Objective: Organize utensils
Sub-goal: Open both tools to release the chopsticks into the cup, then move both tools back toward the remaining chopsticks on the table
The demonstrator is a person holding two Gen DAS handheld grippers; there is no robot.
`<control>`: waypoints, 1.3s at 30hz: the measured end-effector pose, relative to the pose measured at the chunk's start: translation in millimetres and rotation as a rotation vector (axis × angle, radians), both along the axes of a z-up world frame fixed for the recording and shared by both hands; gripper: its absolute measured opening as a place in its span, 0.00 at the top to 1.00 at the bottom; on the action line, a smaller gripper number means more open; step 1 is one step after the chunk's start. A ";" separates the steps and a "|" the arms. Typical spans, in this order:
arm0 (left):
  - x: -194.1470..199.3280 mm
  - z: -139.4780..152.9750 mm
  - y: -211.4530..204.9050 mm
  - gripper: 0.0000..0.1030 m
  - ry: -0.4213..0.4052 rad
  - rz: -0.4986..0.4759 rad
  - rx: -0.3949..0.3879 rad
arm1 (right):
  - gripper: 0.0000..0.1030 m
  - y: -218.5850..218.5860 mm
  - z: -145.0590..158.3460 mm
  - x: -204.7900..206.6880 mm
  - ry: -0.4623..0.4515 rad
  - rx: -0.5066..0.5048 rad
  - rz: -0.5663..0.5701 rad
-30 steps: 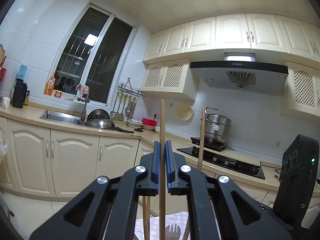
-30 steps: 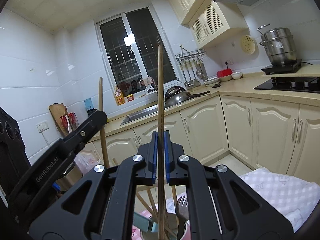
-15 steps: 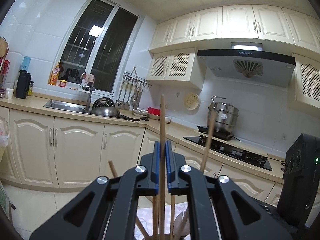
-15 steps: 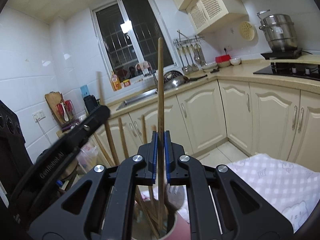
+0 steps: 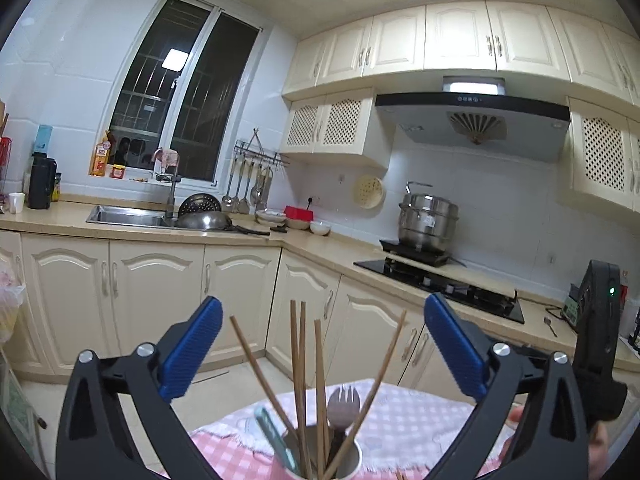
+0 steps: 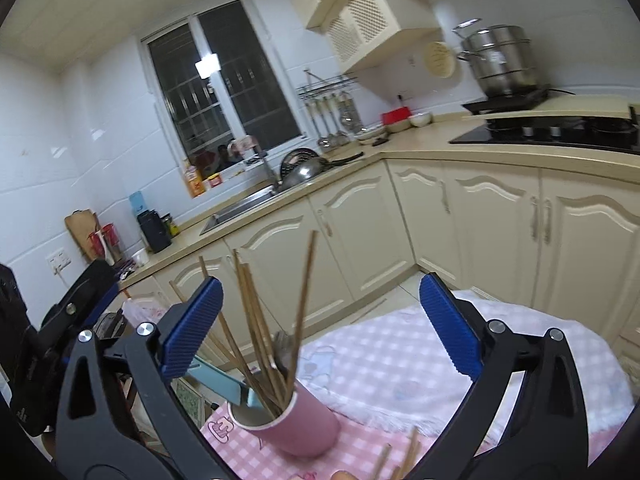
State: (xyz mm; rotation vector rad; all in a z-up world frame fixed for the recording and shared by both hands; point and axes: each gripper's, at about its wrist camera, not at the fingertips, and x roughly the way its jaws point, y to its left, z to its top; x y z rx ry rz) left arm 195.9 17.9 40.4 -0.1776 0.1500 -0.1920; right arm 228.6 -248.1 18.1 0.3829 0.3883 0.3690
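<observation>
Left gripper: jaws have just swung wide, holding nothing.
Right gripper: likewise, empty.
Chopsticks: upright in the pink cup, below and between both sets of fingers.
Loose chopsticks: flat on the tablecloth, under the right fingers; right hand likely nearer.

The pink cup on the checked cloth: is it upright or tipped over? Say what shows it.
Upright. The pink cup stands on its base on the checked cloth, mouth upward, with chopsticks and a fork standing in it.
</observation>
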 end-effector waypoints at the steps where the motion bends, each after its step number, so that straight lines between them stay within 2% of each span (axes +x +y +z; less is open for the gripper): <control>1: -4.2 1.7 -0.2 0.04 0.012 0.001 0.005 | 0.06 -4.6 0.9 -3.8 0.010 -0.002 -0.004; 8: -28.5 0.6 -3.6 0.04 0.078 -0.007 0.040 | 0.06 -23.7 -0.6 -27.1 0.086 -0.047 -0.030; 22: -45.3 -35.0 -30.5 0.04 0.230 -0.084 0.111 | 0.06 -40.1 -46.0 -64.4 0.293 -0.101 -0.042; 29: -44.4 -60.0 -43.0 0.04 0.324 -0.103 0.158 | 0.06 -38.4 -73.4 -71.0 0.391 -0.135 -0.022; 32: -40.3 -77.2 -46.2 0.04 0.392 -0.111 0.172 | 0.06 -33.0 -87.1 -73.2 0.433 -0.164 -0.004; 39: -33.7 -118.4 -56.2 0.04 0.534 -0.133 0.244 | 0.06 -13.8 -127.4 -78.5 0.540 -0.302 0.053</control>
